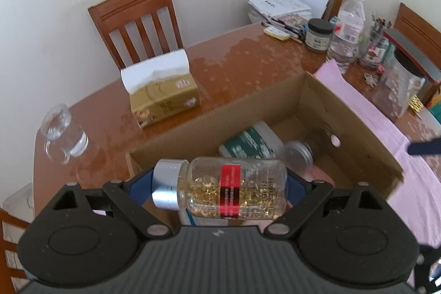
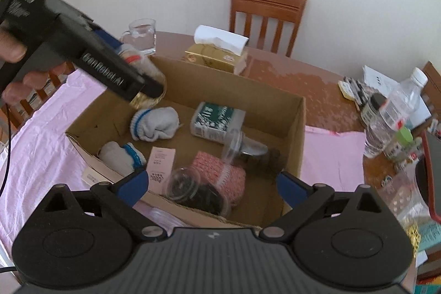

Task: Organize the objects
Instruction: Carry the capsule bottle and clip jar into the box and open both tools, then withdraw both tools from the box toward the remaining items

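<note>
My left gripper (image 1: 220,183) is shut on a clear capsule bottle (image 1: 234,189) with a silver cap and a red label, held sideways over the cardboard box (image 1: 355,126). In the right wrist view the left gripper (image 2: 150,86) holds that bottle (image 2: 148,73) above the box's far left corner (image 2: 275,90). My right gripper (image 2: 212,183) is open and empty above the box's near edge. In the box lie a green-labelled bottle (image 2: 215,120), two rolled socks (image 2: 154,126), a pink knitted item (image 2: 220,172), a clear cup (image 2: 183,181) and a paper slip (image 2: 161,159).
The box stands on a pink cloth (image 2: 333,156) on a brown table (image 1: 242,59). A tissue box (image 1: 165,95) and a glass mug (image 1: 63,134) stand beyond it. A water bottle (image 1: 347,26), jars and papers crowd the right side. Wooden chairs (image 1: 140,21) stand against the wall.
</note>
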